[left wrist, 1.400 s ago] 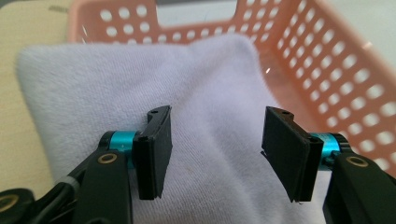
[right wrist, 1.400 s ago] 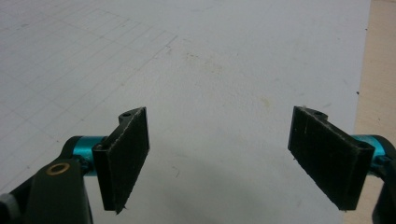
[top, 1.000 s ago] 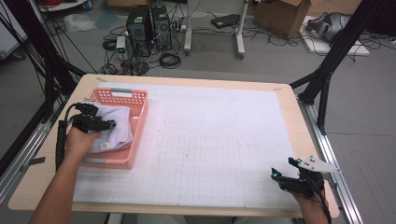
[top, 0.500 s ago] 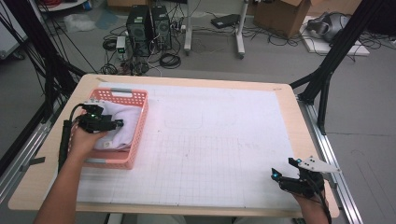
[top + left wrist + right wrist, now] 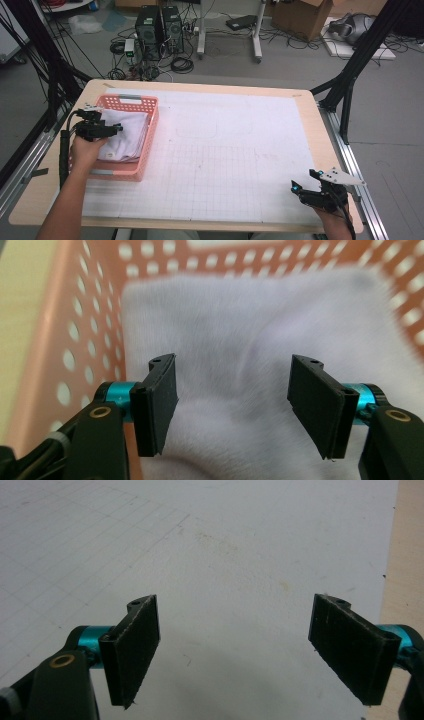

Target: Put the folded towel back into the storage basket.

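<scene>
Grey floor (image 5: 390,100) beyond table. Two computer towers (image 5: 159,27) far left amid cables; cardboard box (image 5: 299,12) far right; black frame struts (image 5: 360,55) right.

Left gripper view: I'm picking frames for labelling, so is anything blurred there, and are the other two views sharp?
Left gripper view: the white cloth and the far basket wall look soft, while the jaws stay crisp. Right gripper view: jaws sharp, the gridded mat readable. High view: evenly lit, no strong glare, only slightly grainy.
</scene>
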`<move>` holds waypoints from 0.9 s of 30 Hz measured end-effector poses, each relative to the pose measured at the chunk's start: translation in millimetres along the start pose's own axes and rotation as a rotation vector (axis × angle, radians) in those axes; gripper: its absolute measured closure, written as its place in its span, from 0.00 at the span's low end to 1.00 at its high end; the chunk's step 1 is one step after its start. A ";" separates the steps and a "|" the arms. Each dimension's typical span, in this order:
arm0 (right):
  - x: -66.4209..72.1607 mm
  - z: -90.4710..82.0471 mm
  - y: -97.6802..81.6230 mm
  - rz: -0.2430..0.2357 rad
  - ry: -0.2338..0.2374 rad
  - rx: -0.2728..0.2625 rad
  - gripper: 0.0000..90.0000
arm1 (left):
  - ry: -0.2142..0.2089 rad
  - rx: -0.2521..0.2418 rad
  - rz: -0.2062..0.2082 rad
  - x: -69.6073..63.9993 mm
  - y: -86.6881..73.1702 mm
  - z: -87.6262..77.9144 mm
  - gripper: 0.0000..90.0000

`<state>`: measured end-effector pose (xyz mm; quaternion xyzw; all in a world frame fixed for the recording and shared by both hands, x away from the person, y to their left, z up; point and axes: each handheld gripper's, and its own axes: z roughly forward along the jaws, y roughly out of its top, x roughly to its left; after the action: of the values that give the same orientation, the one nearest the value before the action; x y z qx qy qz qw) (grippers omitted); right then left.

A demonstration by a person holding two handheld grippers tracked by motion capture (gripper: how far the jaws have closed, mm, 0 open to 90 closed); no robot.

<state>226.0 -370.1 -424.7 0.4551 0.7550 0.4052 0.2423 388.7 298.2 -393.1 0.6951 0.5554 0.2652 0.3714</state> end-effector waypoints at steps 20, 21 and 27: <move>3.8 1.4 5.8 0.018 0.030 -0.050 0.22 | -0.339 -0.473 -0.021 -48.6 -2.5 -72.2 0.23; 4.0 1.6 6.2 0.022 0.033 -0.052 0.22 | -0.348 -0.486 -0.007 -53.3 -3.8 -73.9 0.24; 3.6 3.6 7.3 0.026 0.042 -0.068 0.22 | -0.403 -0.517 0.030 -80.0 -11.2 -75.8 0.24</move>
<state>230.6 -363.6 -420.5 0.4476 0.7399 0.4431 0.2365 303.7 238.7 -354.5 0.6246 0.3745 0.2599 0.6341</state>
